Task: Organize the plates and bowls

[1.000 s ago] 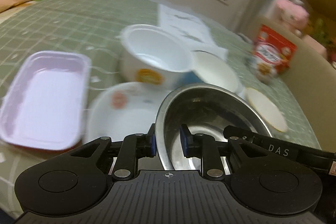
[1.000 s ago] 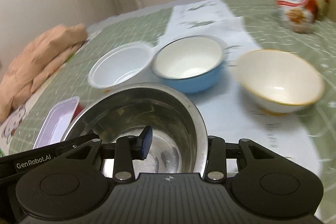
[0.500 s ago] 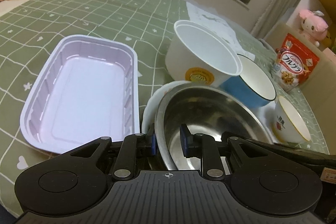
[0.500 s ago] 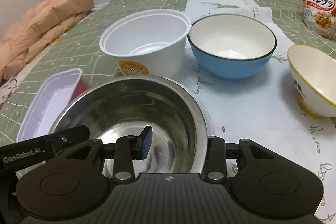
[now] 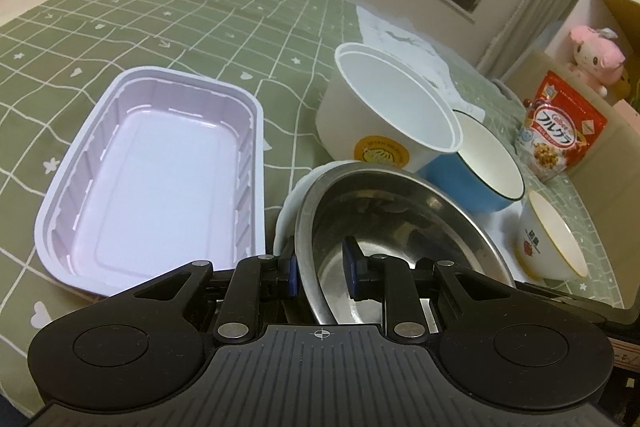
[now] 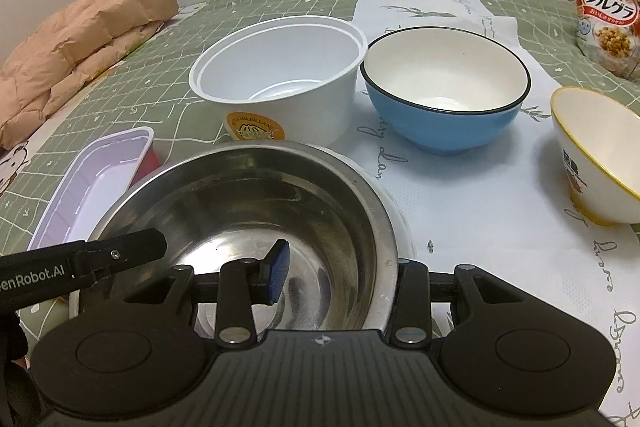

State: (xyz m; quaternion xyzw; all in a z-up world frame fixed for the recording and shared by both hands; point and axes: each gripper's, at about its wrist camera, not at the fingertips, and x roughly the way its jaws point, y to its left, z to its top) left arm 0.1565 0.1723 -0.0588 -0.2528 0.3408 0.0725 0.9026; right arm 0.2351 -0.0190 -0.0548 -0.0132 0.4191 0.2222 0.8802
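A: Where does the steel bowl point(image 6: 256, 211) sit?

B: On a white plate point(image 5: 289, 211), between the lilac tray point(image 5: 152, 171) and the white tub point(image 6: 280, 75). The left gripper point(image 5: 320, 269) and right gripper point(image 6: 338, 277) each clamp opposite sides of its rim.

A: The risk?

B: Uneven release could tip the bowl or skid it off the plate into the tub.
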